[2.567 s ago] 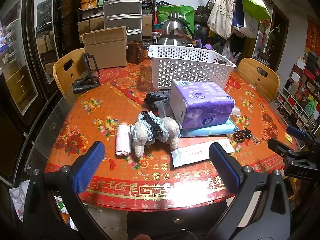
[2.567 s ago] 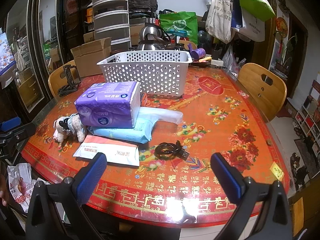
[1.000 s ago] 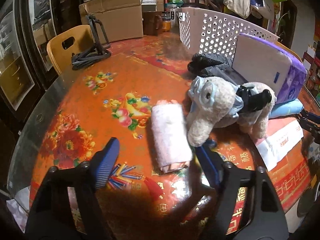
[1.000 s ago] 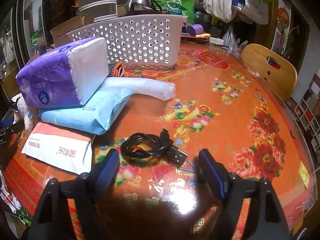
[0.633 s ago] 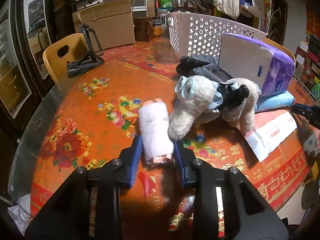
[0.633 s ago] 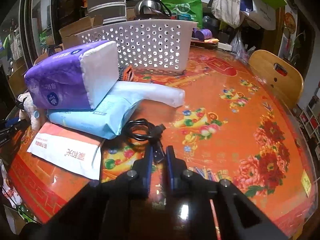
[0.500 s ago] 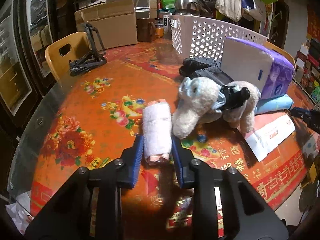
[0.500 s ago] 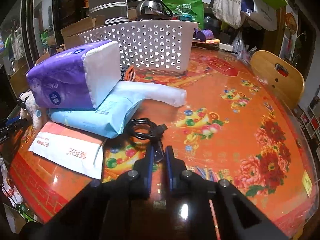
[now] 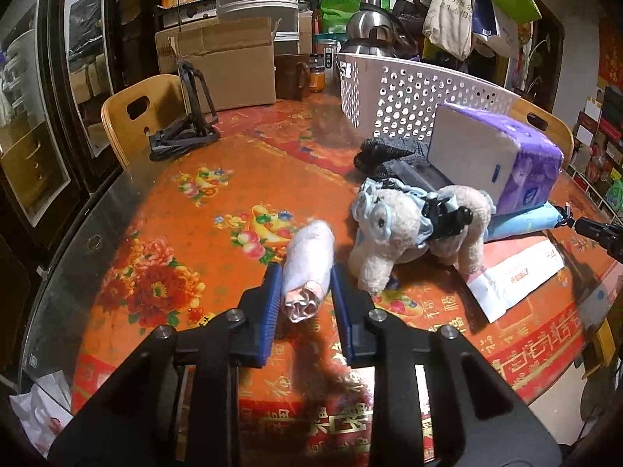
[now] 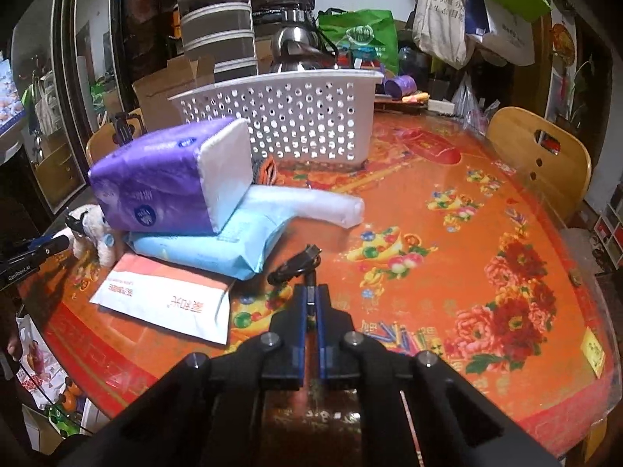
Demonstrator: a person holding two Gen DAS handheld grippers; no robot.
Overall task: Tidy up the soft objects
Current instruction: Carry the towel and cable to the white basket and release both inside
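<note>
My left gripper (image 9: 305, 274) is shut on the near end of a rolled pink towel (image 9: 311, 247), which points away from me over the red patterned table (image 9: 175, 202). Just right of the towel stands a cream plush toy (image 9: 405, 225) in blue trim. My right gripper (image 10: 311, 292) is shut on a black cable (image 10: 296, 262), whose loop hangs just past the fingertips. A purple tissue pack (image 10: 163, 183) lies on a light blue pack (image 10: 218, 241). The white perforated basket (image 10: 303, 116) stands behind them.
A white envelope (image 10: 167, 299) lies at the front edge beside the blue pack. A white wrapped roll (image 10: 323, 204) and dark cloth (image 9: 385, 151) lie near the basket. A black stand (image 9: 183, 132), a cardboard box (image 9: 226, 66) and wooden chairs (image 10: 541, 155) ring the table.
Both grippers went from wide open to shut, the left on the rolled towel, the right on the cable. Both have since risen a little, and the cable's loop has drawn together.
</note>
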